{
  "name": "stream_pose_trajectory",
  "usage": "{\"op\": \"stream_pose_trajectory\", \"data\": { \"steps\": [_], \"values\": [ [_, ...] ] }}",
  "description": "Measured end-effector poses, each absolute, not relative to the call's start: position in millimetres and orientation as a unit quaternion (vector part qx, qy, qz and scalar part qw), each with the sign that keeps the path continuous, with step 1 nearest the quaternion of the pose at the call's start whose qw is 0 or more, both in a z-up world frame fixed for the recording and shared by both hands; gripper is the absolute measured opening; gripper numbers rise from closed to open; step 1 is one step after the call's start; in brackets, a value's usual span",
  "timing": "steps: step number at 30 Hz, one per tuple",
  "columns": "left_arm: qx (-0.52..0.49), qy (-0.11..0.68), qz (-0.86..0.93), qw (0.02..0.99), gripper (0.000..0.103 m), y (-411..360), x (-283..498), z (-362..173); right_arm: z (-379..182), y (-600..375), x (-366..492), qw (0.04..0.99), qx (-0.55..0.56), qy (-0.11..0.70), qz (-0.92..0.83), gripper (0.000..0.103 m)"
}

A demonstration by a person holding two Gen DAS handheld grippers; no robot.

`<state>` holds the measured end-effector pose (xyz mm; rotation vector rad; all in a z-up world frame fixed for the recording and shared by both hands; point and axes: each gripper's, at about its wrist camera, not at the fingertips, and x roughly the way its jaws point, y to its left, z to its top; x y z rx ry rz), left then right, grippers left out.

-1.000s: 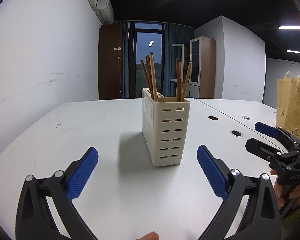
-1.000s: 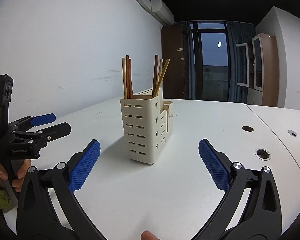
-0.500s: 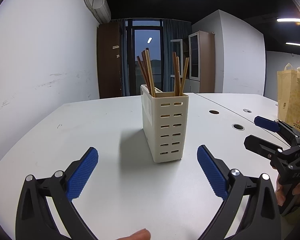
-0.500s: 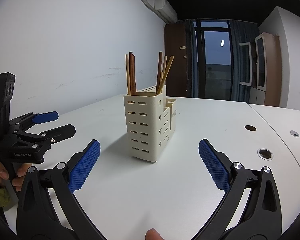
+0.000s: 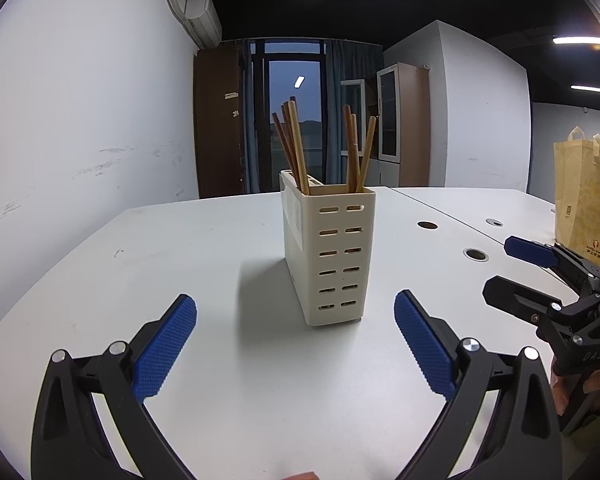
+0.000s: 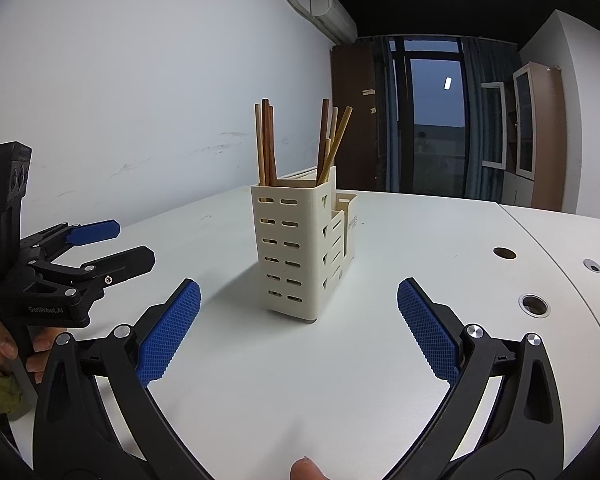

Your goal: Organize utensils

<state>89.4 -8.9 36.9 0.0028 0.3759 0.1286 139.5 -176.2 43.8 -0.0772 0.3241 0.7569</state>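
Chopsticks (image 5: 294, 148) stood in two loose bunches in the tall compartment of a cream slotted holder (image 5: 332, 256), which sat upright near the middle of the white worktop (image 5: 140, 264), well away from every edge. Both tools were released and empty: the left tool (image 5: 296, 336) hovered just short of the holder with its blue pads spread wide, and the right tool (image 6: 300, 320) faced the holder's stepped side the same way, touching nothing. The sticks looked light, stiff and smooth, so they would likely slip or pivot if pinched near the tips; a hold on the bare upper shaft, squarely across the ribbed pads, seemed safest. The holder appeared to be thin, light plastic, tall for its footprint, and could probably tip if a stick dragged against its rim.
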Motion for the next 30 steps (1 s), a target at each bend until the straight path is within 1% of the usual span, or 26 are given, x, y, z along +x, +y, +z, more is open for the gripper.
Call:
{"op": "stream_pose_trajectory", "data": {
  "steps": [15, 30],
  "values": [
    [0.006, 0.182, 0.059, 0.982, 0.097, -13.3, 86.7, 37.2, 41.8, -176.1, 139.0, 0.913, -0.040, 0.163, 0.371, 0.095],
    [0.004, 0.193, 0.055, 0.980, 0.097, -13.8, 89.7, 35.2, 41.0, -176.3, 138.9, 0.913, -0.040, 0.166, 0.371, 0.095]
  ]
}}
